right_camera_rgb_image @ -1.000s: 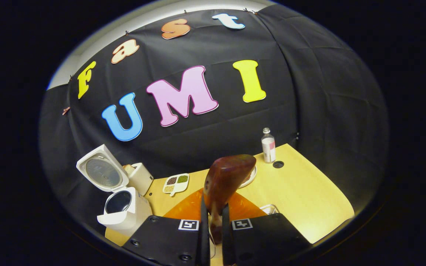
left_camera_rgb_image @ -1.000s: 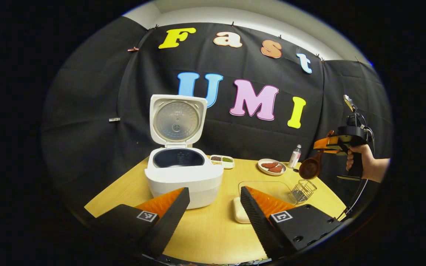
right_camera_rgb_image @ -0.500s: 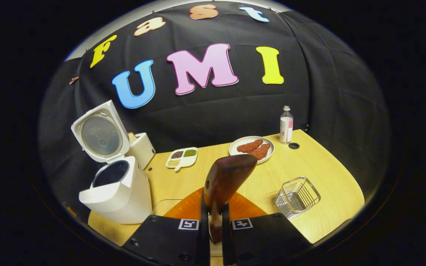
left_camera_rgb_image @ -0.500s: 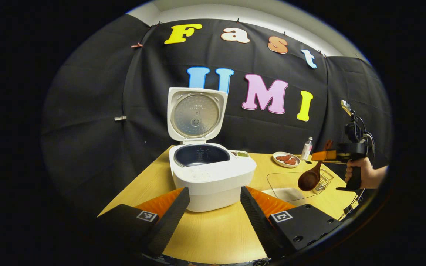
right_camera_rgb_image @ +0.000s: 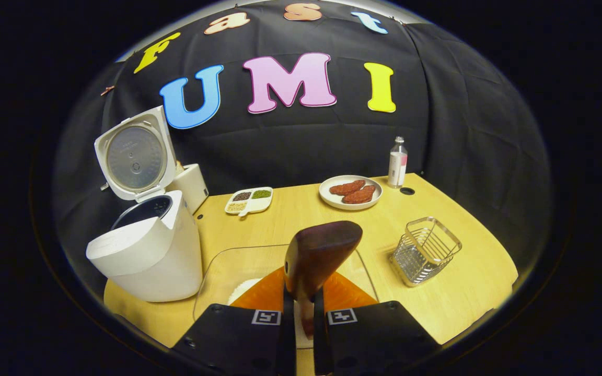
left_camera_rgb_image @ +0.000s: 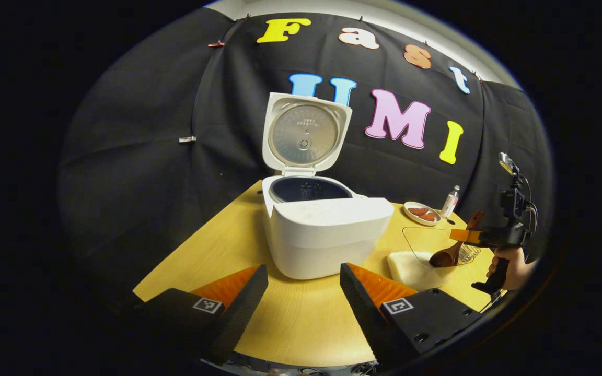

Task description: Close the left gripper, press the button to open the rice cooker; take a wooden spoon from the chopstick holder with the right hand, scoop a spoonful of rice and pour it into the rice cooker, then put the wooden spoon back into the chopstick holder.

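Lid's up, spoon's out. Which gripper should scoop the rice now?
Right. The right gripper is shut on the wooden spoon, poised over the clear rice container. The left gripper is open, empty, facing the rice cooker.

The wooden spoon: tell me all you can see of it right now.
The wooden spoon is dark reddish-brown wood with a smooth, glossy look. The right gripper is shut on its handle, bowl pointing forward. In the left gripper view the bowl hangs low over the clear glass dish holding white rice. I cannot tell whether it touches the rice. It is out of the wire holder.
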